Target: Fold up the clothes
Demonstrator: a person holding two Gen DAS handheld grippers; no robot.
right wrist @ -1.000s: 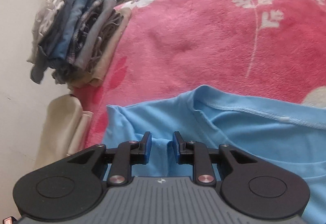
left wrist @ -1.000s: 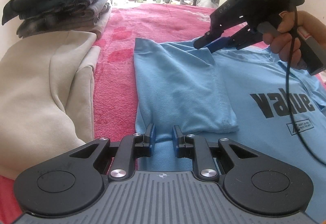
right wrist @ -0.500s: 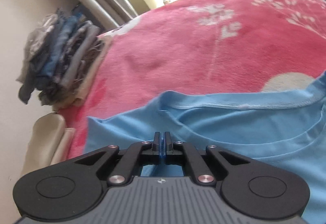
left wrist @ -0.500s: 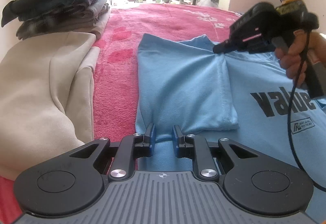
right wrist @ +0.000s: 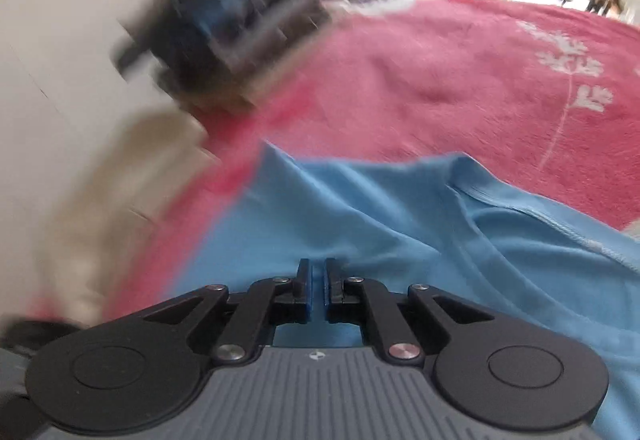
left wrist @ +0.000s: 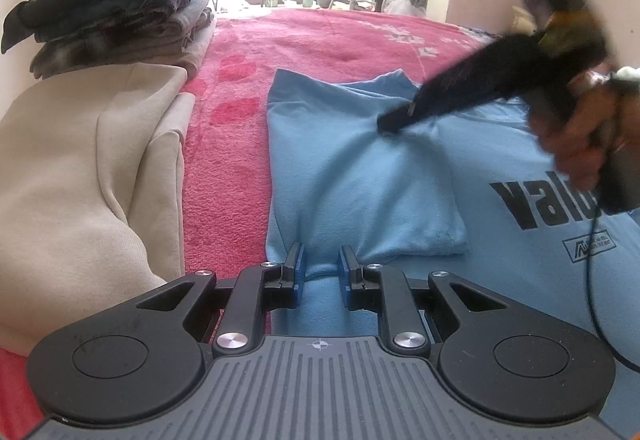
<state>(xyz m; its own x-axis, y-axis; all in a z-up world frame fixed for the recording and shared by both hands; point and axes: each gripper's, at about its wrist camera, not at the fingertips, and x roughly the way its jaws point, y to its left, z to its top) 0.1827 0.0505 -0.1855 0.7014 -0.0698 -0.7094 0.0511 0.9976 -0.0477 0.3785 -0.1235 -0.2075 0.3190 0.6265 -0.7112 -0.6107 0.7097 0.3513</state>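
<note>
- Left wrist view: the left gripper (left wrist: 319, 272) pinches a raised ridge of the blue T-shirt (left wrist: 360, 192) at the lower end of the folded-in sleeve panel.
- Right gripper (left wrist: 394, 122): its jaws have just been closing and now pinch shirt cloth near the collar (right wrist: 516, 208); creases radiate from the pinch point.
- Location: the T-shirt lies flat on the red blanket (left wrist: 320, 40), toward its right side.
- Step in hand, as judged: side fold. One sleeve is already turned onto the chest; both ends of that fold line are gripped.
- Next move calls for lifting both grips together and carrying the side panel across evenly.
- Materials: thin, limp jersey with stitched hems and black print; plush, patterned blanket; thick beige garment (left wrist: 80, 168) and a stack of folded clothes (left wrist: 116, 0) along the left edge.
</note>
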